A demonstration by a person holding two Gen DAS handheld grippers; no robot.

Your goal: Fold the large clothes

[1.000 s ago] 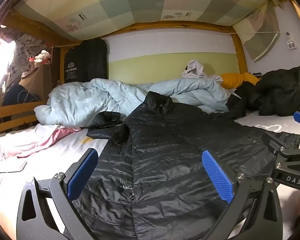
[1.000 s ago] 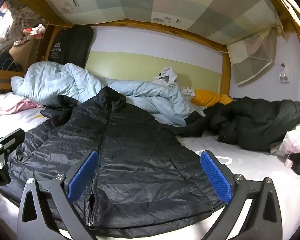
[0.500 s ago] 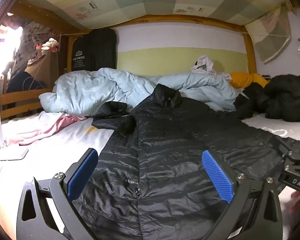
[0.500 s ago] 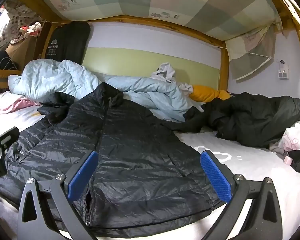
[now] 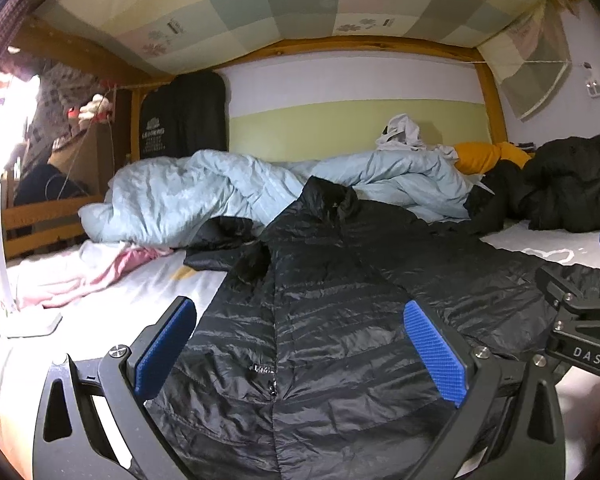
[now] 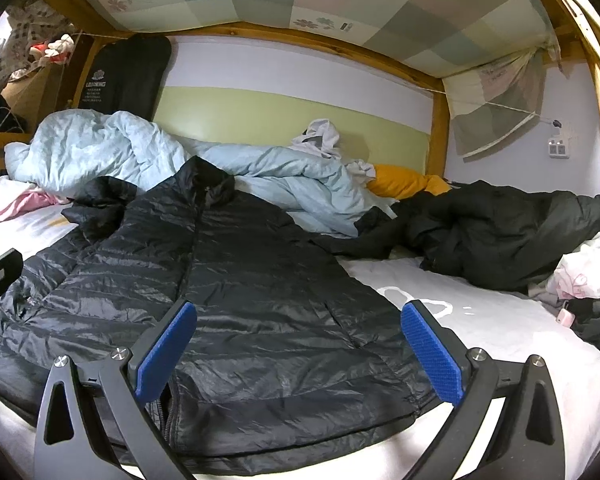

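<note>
A black quilted puffer jacket [image 5: 319, 320] [image 6: 236, 280] lies front up and zipped on the white bed, collar toward the far wall. One sleeve [image 5: 228, 240] is bunched at its far left shoulder. My left gripper [image 5: 300, 354] hovers open over the jacket's lower left part, blue pads wide apart with nothing between them. My right gripper [image 6: 298, 350] stands open above the hem's right half, empty as well. In the left wrist view the right gripper's body [image 5: 579, 320] shows at the right edge.
A crumpled light blue duvet [image 5: 220, 196] lies behind the jacket. A second dark coat [image 6: 499, 232] is heaped at the right, an orange pillow [image 6: 403, 182] behind it. Pink cloth [image 5: 100, 268] and a white lamp base [image 5: 28, 324] sit left. Wooden bunk posts frame the bed.
Both grippers have drifted slightly, so the jacket sits a little further right in the left view and lower in the right view. Both stay open; the jacket has not moved.
</note>
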